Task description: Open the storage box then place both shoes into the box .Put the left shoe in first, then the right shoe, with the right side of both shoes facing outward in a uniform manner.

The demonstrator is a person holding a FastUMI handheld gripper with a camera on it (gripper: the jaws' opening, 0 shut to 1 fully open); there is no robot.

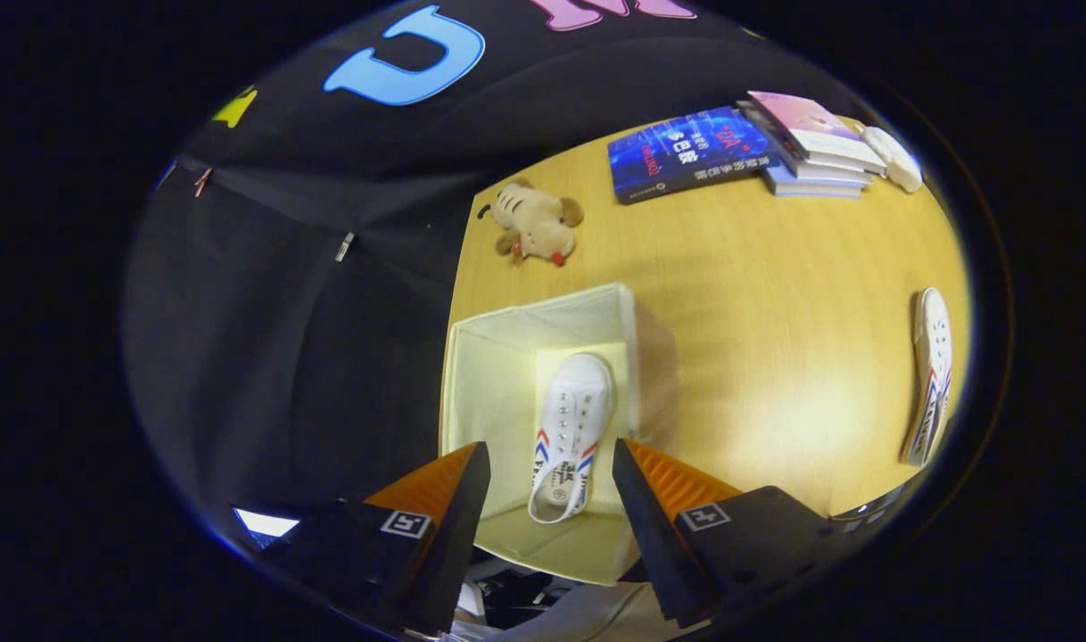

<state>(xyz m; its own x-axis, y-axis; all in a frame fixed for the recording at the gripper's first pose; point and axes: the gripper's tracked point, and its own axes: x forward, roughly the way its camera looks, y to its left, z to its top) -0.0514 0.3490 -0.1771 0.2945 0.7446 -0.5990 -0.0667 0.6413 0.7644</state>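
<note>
- Gripper [550, 464] hangs wide open, holding nothing, above the open storage box [485, 357].
- First shoe [571, 428] lies inside, between the fingers.
- Next, I'd say: fetch the second shoe [932, 374], far off right on the table [775, 312].

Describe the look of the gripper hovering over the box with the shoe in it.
The gripper has two wedge-shaped fingers: black on their inner faces, with ribbed orange outer faces. Each sits on a black block bearing a small square black-and-white marker tag. No cable is clearly visible.
</note>
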